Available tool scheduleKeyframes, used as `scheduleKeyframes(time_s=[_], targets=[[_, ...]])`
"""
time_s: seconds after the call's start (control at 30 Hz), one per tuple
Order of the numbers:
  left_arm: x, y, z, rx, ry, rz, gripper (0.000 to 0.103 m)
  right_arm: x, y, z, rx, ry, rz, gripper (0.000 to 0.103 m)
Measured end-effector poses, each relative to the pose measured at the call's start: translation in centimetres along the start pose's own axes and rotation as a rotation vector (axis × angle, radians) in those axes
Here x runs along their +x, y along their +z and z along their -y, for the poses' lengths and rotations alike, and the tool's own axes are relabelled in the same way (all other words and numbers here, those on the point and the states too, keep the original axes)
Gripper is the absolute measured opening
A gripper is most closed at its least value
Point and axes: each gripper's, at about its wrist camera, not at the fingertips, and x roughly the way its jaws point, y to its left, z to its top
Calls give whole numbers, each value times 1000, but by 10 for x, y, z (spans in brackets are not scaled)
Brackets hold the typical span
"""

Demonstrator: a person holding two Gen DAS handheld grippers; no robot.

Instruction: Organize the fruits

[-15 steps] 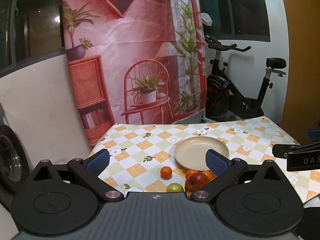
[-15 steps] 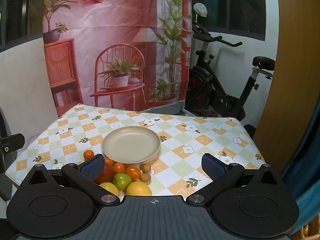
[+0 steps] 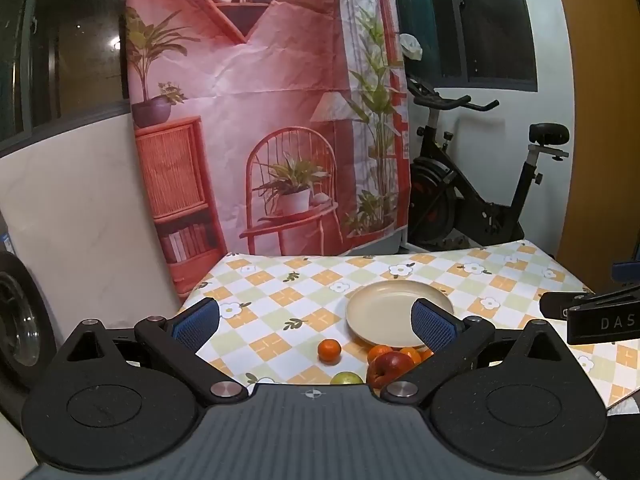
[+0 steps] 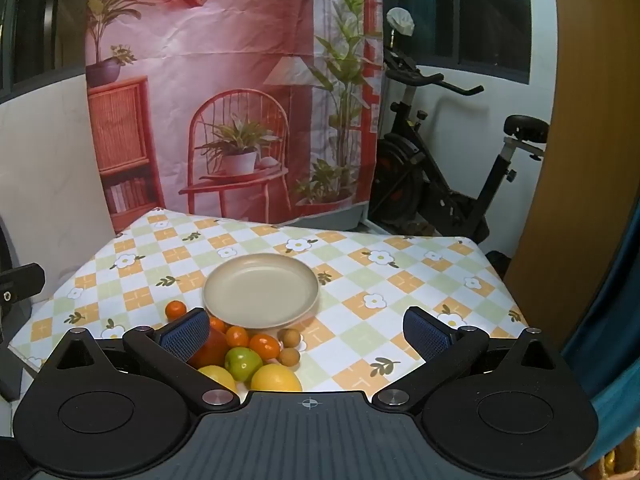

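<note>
A beige plate point(image 4: 260, 292) stands empty on the checked tablecloth; it also shows in the left wrist view point(image 3: 384, 312). Fruit lies in a cluster at its near edge: a green apple point(image 4: 242, 362), two yellow lemons point(image 4: 276, 378), small oranges point(image 4: 264, 345), two brown longans point(image 4: 289, 337) and a red apple point(image 3: 390, 366). One small orange point(image 3: 329, 351) lies apart to the left. My left gripper point(image 3: 316, 324) is open and empty, above the table's near left part. My right gripper point(image 4: 306, 330) is open and empty, just behind the fruit cluster.
The table point(image 4: 400, 280) has its right edge near a wooden panel point(image 4: 580, 200). An exercise bike point(image 4: 448, 184) stands behind it, beside a pink printed backdrop point(image 4: 224, 100). The right gripper's body point(image 3: 592, 316) shows at the right of the left wrist view.
Both grippers have drifted slightly; the views are almost the same. No fruit has moved.
</note>
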Motion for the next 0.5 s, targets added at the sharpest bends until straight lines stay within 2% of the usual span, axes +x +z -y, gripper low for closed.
scheduleKeyframes(time_s=[0.5], targets=[[-1, 0, 0, -21, -7, 13, 103, -6, 1, 2, -7, -11, 24, 103]])
